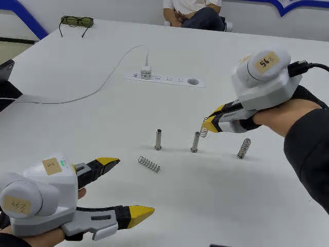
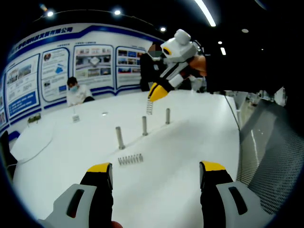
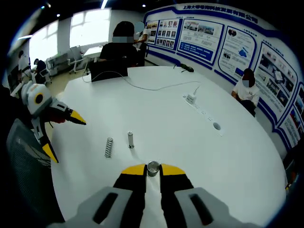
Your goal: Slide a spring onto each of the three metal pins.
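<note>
Your right gripper (image 1: 206,125) pinches a small coiled steel spring (image 1: 203,132) just above the middle grey metal pin (image 1: 195,142), well inside the edges of the white table (image 1: 231,200). It is likely light and bendy, so hold the top coils gently. Your left gripper (image 1: 135,185) gapes empty.

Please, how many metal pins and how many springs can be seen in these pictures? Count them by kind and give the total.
Metal pins: 3
Springs: 3 (1 lying on the table, 1 held in the right gripper, 1 already slid onto a pin)
Total: 6
</note>
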`<action>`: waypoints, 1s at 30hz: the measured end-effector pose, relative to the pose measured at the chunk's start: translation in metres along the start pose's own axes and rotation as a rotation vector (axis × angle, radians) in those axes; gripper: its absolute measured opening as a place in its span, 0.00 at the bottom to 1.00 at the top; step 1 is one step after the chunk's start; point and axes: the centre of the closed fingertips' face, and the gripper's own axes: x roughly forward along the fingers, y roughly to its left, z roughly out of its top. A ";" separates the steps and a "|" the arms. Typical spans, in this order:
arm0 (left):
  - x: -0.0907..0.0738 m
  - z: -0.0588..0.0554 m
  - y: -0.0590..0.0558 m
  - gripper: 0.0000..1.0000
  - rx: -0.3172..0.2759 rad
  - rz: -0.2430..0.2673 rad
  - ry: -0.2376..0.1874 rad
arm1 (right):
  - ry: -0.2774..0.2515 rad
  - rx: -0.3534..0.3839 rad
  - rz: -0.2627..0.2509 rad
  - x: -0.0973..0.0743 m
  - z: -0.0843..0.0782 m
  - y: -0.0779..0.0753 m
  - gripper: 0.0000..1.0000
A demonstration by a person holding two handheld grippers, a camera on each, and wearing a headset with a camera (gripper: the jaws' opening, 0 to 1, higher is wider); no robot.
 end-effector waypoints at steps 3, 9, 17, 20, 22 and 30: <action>0.000 0.000 0.000 0.76 0.000 0.001 0.000 | -0.003 0.000 0.000 0.000 0.002 -0.001 0.12; -0.001 0.000 0.000 0.76 -0.001 0.002 0.001 | -0.001 -0.001 0.001 0.002 0.003 -0.002 0.12; -0.001 -0.001 0.000 0.76 -0.002 0.002 0.004 | 0.000 -0.004 0.003 0.005 0.004 -0.003 0.12; 0.000 0.000 0.000 0.76 -0.002 0.002 0.004 | -0.001 -0.006 0.005 0.005 0.006 -0.004 0.12; 0.000 0.000 0.000 0.76 -0.002 0.001 0.004 | -0.002 -0.007 0.006 0.006 0.007 -0.003 0.12; -0.001 -0.001 0.000 0.76 -0.003 0.003 0.006 | 0.004 -0.009 0.012 0.009 0.007 -0.003 0.12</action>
